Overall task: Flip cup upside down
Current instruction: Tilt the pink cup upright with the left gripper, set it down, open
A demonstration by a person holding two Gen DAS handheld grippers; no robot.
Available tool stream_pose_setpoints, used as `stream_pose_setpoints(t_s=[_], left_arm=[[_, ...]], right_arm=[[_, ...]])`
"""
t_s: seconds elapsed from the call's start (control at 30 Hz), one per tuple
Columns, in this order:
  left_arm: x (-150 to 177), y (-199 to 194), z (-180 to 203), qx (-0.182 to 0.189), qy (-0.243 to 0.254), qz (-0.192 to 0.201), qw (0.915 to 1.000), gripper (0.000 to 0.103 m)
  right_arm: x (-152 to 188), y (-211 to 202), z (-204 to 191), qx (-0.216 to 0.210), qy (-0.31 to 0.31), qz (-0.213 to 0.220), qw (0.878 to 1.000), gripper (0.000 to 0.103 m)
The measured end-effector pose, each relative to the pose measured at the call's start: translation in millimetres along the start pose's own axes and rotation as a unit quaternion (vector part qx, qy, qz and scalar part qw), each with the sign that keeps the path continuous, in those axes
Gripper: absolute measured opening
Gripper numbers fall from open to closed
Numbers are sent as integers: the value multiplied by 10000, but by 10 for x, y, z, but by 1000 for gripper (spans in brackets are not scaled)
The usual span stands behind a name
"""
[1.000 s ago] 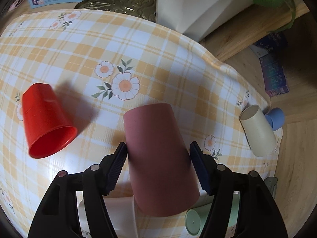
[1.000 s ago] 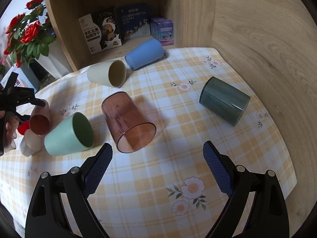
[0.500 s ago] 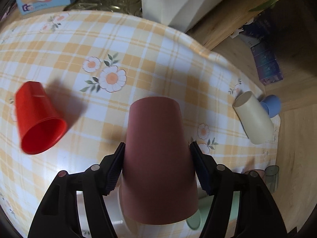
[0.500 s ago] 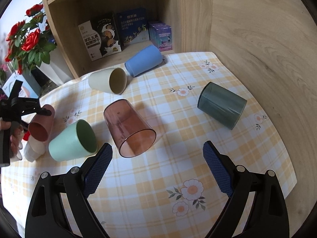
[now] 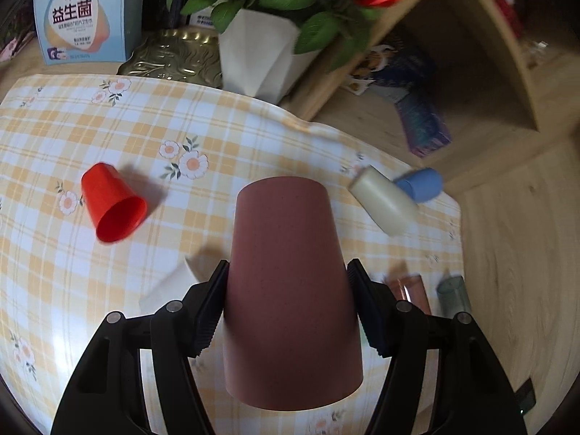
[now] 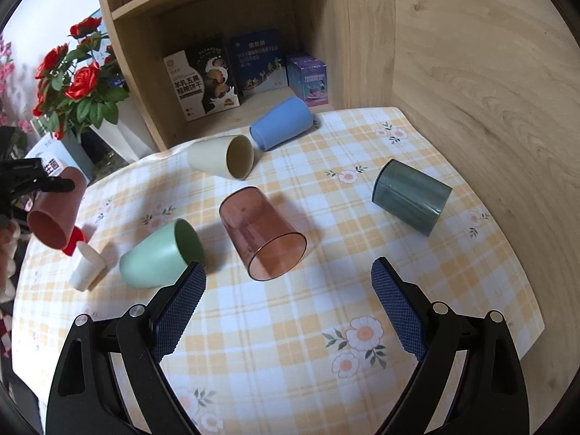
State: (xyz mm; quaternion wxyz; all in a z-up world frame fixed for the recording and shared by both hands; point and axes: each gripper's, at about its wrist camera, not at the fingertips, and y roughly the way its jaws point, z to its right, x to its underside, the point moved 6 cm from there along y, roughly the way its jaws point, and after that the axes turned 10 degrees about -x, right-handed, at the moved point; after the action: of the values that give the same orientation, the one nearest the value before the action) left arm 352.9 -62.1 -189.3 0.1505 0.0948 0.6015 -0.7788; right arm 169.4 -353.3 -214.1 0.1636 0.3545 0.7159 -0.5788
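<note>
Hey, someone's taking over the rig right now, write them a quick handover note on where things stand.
Left gripper: shut on the pink cup, held above the table, mouth tilted down toward the camera.
Right gripper: open, holding nothing, over the table near the clear brown cup.
Done: pink cup picked up, partly turned.
Left: finish the turn and set it mouth down.

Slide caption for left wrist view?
Left gripper clamps dusty-pink cup, base forward, above the checked tablecloth.

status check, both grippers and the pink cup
Left gripper shut on matte pink cup, airborne, tilted. Right gripper open, empty. White cup and red cup lie below.
</note>
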Motion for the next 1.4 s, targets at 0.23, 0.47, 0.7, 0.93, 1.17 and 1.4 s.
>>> stream_pose_setpoints(t_s=[0.23,0.47,0.7,0.93,1.17,1.4], left_arm=[[931,-155,72,80,417,-70,9991,63],[1690,201,133,20,471,-308,9984,63],[1964,379,216,-243,606,-191,9977,62],[2103,444,280,-392,789,-236,9958,60],[2122,499,437,-309,866,-360,9951,60],[2152,534,560,-259,1033,-386,9936,60]], right_arm=[[102,-130,45,-14,41,19,10000,90],[246,-123,62,-100,135,-99,9998,90],[310,-164,-12,-213,13,-147,9997,90],[316,-169,-4,-223,35,-152,9996,90],[344,-169,4,-201,36,-170,9996,90],[341,-208,54,-127,30,-179,9998,90]])
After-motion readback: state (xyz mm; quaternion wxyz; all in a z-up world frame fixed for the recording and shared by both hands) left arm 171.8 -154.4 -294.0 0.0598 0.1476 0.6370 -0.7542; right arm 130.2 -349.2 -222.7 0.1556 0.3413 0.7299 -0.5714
